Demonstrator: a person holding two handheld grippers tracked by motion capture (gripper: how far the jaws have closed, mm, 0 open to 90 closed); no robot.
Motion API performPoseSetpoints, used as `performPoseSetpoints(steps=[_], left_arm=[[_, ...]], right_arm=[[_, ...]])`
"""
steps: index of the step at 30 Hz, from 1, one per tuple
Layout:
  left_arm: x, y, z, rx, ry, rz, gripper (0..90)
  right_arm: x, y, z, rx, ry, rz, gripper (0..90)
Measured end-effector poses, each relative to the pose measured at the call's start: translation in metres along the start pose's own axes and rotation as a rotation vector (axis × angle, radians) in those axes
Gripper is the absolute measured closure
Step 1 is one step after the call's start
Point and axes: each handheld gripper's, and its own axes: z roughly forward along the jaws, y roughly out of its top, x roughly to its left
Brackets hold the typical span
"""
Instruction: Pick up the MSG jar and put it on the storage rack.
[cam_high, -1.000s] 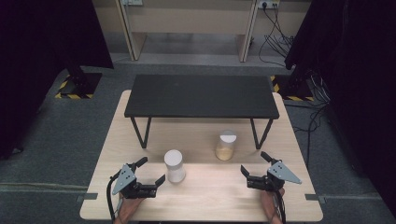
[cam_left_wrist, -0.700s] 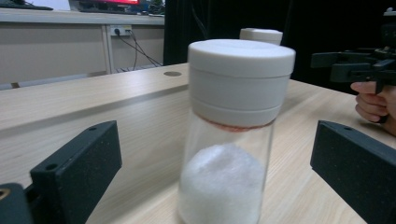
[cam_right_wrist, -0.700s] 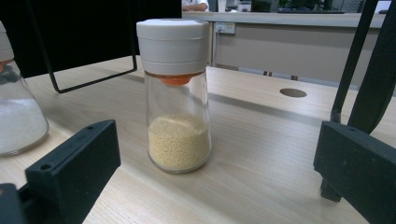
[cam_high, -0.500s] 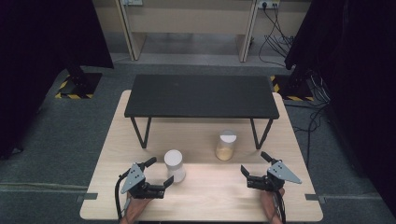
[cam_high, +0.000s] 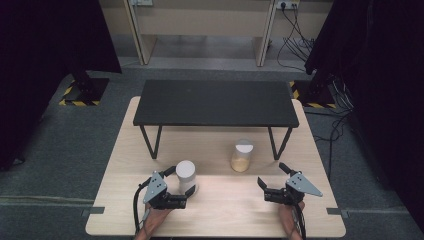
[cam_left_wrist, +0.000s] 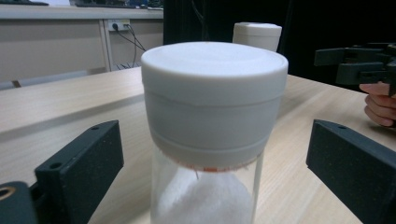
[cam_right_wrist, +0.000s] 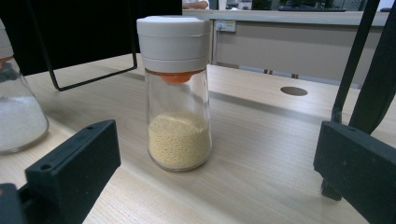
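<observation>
A glass shaker of white powder (cam_high: 185, 175) with a white lid stands on the wooden table (cam_high: 220, 215), near left. My left gripper (cam_high: 181, 180) is open, one jaw on each side of this shaker (cam_left_wrist: 214, 93), with gaps showing on both sides. A second shaker holding yellow grains (cam_high: 242, 156) stands to the right, near the black shelf's leg. My right gripper (cam_high: 271, 174) is open and faces that shaker (cam_right_wrist: 179, 93) from a short distance, nothing between its fingers. The right gripper view also catches the white-powder shaker (cam_right_wrist: 18, 116) at its left edge.
A low black shelf (cam_high: 215, 102) on thin metal legs (cam_right_wrist: 355, 70) spans the far half of the table. Bare wood lies between the two grippers. The grain shaker (cam_left_wrist: 258, 35) and the right gripper (cam_left_wrist: 355, 60) appear beyond the lid in the left gripper view.
My left gripper has moved right and forward, so its open jaws now stand around the white-powder shaker. The right gripper and both shakers have stayed put.
</observation>
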Motion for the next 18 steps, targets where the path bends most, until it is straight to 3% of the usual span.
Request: performPoseSetpoints(steps=[12, 18], left_arm=[[-0.006, 0.006, 0.017, 0.036, 0.028, 0.010, 11.6], [-0.006, 0.005, 0.019, 0.026, 0.030, 0.002, 17.1]], right_arm=[[-0.001, 0.001, 0.000, 0.005, 0.002, 0.003, 0.5], [-0.001, 0.001, 0.001, 0.008, 0.002, 0.000, 0.5]])
